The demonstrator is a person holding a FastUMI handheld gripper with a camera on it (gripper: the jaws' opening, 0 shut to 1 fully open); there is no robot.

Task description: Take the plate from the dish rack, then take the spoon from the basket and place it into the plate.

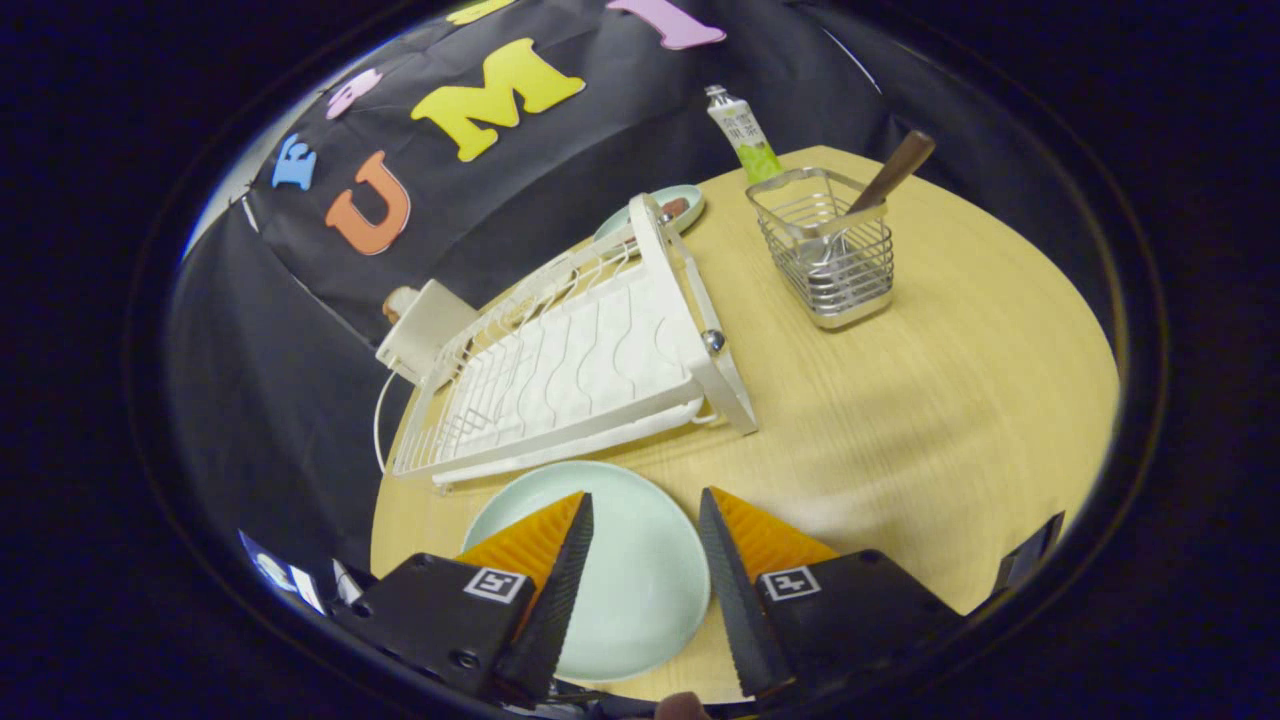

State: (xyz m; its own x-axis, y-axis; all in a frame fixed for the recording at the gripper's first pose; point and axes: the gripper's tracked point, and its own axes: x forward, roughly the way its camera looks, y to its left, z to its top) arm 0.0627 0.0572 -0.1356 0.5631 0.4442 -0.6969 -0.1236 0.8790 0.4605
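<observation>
Hovering over the wooden table (950, 400). White dish rack (580, 370) sits beyond my fingers. Pale green plate (640, 560) lies flat on the table, under and between the fingers, just before the rack. Gripper (645, 505) is spread apart, holding nothing. Wire basket (828, 250) stands right of the rack, spoon (890, 175) upright inside.

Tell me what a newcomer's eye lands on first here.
First the pale green plate, lying flat on the wooden table between the open gripper fingers. Just beyond it sits the white dish rack, and beyond that a wire basket with a brown-handled spoon leaning out.
</observation>
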